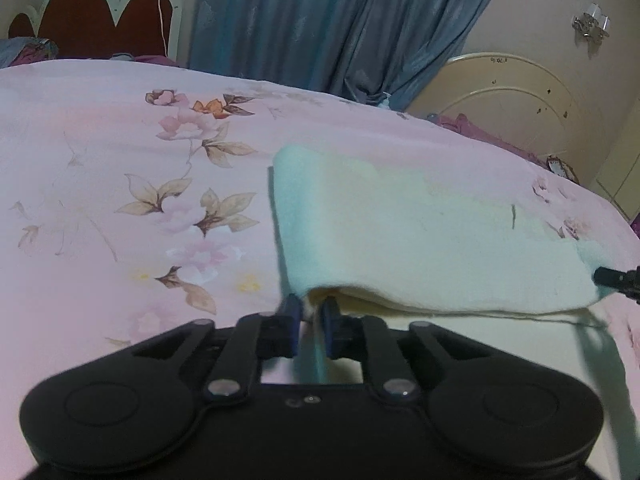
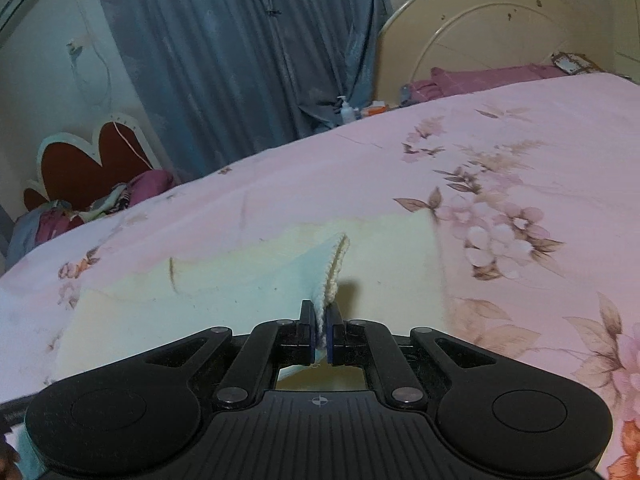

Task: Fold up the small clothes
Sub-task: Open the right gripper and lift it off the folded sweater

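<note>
A small pale garment (image 1: 420,236), cream with a light blue-green tint, lies partly folded on the pink floral bedspread (image 1: 120,184). My left gripper (image 1: 310,312) is shut on its near left corner and holds that edge lifted off the bed. My right gripper (image 2: 319,322) is shut on a ribbed cream edge of the same garment (image 2: 248,276), which bunches up into a ridge between the fingers. The right gripper's tip also shows in the left wrist view (image 1: 616,280) at the garment's right end.
The bedspread (image 2: 500,160) fills both views. Blue curtains (image 1: 304,20) hang behind the bed. A cream headboard (image 1: 512,104) stands at the far right, a red and white headboard (image 1: 100,12) at the far left. Purple bedding (image 2: 480,78) and bottles (image 2: 347,110) sit at the bed's far edge.
</note>
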`<state>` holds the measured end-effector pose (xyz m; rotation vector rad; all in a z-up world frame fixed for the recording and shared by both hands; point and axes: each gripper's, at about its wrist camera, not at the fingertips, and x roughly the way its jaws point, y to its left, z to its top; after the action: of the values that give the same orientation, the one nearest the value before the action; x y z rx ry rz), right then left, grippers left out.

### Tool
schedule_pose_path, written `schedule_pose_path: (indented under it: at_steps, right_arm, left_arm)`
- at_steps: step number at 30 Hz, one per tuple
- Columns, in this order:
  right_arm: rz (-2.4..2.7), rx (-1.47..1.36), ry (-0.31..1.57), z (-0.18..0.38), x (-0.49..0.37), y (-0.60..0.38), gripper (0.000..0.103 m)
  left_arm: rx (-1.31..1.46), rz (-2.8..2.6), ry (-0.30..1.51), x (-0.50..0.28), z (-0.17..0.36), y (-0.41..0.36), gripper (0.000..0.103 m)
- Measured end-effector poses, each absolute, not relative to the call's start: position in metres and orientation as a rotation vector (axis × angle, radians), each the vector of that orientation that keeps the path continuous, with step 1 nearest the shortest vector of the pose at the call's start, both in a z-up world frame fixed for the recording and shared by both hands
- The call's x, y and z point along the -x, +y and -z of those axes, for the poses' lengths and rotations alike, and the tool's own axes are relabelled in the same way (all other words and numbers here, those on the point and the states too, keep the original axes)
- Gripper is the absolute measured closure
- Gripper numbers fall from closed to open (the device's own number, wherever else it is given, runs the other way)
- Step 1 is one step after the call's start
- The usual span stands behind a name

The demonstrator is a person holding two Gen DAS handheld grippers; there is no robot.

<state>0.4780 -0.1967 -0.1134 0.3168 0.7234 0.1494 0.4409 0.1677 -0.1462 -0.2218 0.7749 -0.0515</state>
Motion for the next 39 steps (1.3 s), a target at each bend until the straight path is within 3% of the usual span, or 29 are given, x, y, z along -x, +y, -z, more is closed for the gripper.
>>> schedule_pose_path:
  at_steps: [20, 22, 23, 25, 26, 27, 31, 37, 39]
  right_arm:
    - [-0.097, -0.287, 0.78, 0.134, -0.476, -0.221, 0.099]
    - [-0.104, -0.284, 0.804, 0.139, -0.478, -0.221, 0.099]
    - [-0.111, -0.276, 0.815, 0.14, -0.479, -0.222, 0.099]
    - [-0.101, -0.264, 0.805, 0.132, -0.476, -0.225, 0.098]
    - [-0.09, -0.256, 0.787, 0.127, -0.473, -0.226, 0.095]
    - [-0.076, -0.234, 0.749, 0.119, -0.468, -0.226, 0.085]
    - [-0.15, -0.158, 0.731, 0.111, -0.47, -0.205, 0.084]
    - [-0.133, -0.061, 0.849, 0.137, -0.484, -0.195, 0.084]
    - [-0.133, -0.078, 0.801, 0.128, -0.482, -0.2, 0.084]
  left_arm:
    - [0.23, 0.072, 0.804, -0.446, 0.149, 0.17, 0.094]
    - [0.21, 0.075, 0.816, -0.446, 0.147, 0.17, 0.087]
    - [0.199, 0.056, 0.815, -0.444, 0.142, 0.17, 0.074]
    - [0.148, 0.006, 0.747, -0.43, 0.124, 0.17, 0.065]
    - [0.146, 0.018, 0.714, -0.425, 0.117, 0.169, 0.063]
    - [0.157, 0.034, 0.697, -0.422, 0.111, 0.168, 0.063]
    - [0.125, 0.129, 0.694, -0.436, 0.113, 0.142, 0.063]
    - [0.181, 0.162, 0.789, -0.452, 0.139, 0.145, 0.062]
    - [0.186, 0.168, 0.768, -0.458, 0.133, 0.147, 0.054]
